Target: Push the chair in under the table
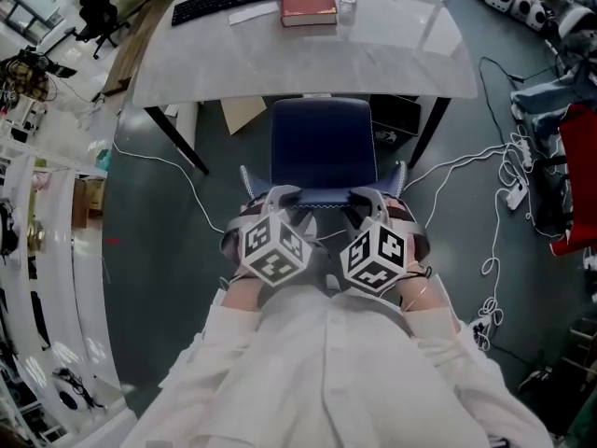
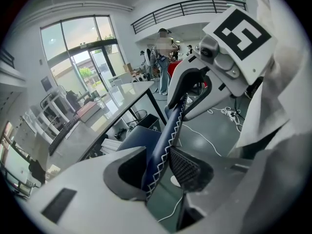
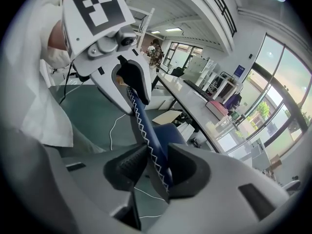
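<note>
My left hand-held gripper [image 1: 280, 200] and right hand-held gripper [image 1: 366, 201] each clamp the backrest [image 1: 322, 196], whose top edge runs from 9 to 3 o'clock. Neither is nearer. The chair [image 1: 322, 143] lies at 12 o'clock, its seat partly under the worktop [image 1: 298, 63].

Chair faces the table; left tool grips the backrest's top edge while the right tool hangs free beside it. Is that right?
Wrong about the right tool: the right gripper view shows it gripping the backrest edge too. The blue chair faces the table, and the left tool grips that edge.
</note>
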`<action>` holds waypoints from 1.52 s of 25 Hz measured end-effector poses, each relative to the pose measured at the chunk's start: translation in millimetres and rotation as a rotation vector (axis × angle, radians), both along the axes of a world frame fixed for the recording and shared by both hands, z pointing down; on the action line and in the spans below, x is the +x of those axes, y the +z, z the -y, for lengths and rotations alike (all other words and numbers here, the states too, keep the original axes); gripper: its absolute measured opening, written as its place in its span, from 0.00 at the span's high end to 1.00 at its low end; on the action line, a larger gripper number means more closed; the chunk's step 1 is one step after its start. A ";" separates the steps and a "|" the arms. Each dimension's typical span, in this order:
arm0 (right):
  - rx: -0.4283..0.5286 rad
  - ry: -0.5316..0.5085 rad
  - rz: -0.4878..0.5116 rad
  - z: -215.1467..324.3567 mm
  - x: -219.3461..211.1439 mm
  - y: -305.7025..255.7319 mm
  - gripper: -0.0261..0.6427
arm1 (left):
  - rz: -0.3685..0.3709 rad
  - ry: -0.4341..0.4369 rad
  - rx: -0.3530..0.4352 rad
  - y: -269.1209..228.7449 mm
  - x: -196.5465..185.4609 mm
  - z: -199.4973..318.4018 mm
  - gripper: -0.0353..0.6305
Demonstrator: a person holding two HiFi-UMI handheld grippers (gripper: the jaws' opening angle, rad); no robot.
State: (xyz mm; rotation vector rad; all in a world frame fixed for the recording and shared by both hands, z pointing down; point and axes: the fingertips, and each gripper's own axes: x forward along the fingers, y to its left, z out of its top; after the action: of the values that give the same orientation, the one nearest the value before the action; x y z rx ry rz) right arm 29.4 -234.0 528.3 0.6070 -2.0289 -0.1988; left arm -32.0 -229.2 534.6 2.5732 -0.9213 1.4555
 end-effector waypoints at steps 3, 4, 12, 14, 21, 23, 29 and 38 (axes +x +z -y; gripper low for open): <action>0.001 0.008 0.000 18.8 -5.1 -0.3 0.76 | 0.005 0.007 0.003 -0.7 -5.1 19.7 0.72; 0.000 0.010 0.000 24.3 -6.7 0.1 0.76 | 0.007 0.009 0.003 -0.5 -6.7 25.5 0.72; -0.020 0.032 -0.001 54.7 -16.8 -0.4 0.76 | 0.003 0.044 -0.018 -0.9 -16.6 57.2 0.72; -0.023 0.038 -0.004 60.6 -20.4 0.1 0.76 | 0.001 0.046 -0.023 -0.4 -20.3 63.6 0.72; -0.039 0.061 -0.022 84.2 -26.6 -0.9 0.76 | 0.000 0.074 -0.029 -2.1 -26.2 87.8 0.72; -0.043 0.069 -0.024 90.1 -27.2 -0.7 0.76 | -0.007 0.078 -0.031 -2.1 -26.7 93.9 0.72; -0.033 0.085 -0.028 116.8 -27.1 0.8 0.76 | -0.015 0.085 -0.019 -0.6 -27.3 120.4 0.72; -0.030 0.113 -0.042 158.1 -23.0 -1.1 0.76 | -0.024 0.099 -0.016 -2.3 -23.0 160.4 0.72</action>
State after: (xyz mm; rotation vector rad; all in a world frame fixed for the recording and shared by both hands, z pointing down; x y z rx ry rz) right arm 6.5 -392.1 527.1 0.6912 -1.9474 -0.1133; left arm -55.0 -389.6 532.3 2.6536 -0.7866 1.4456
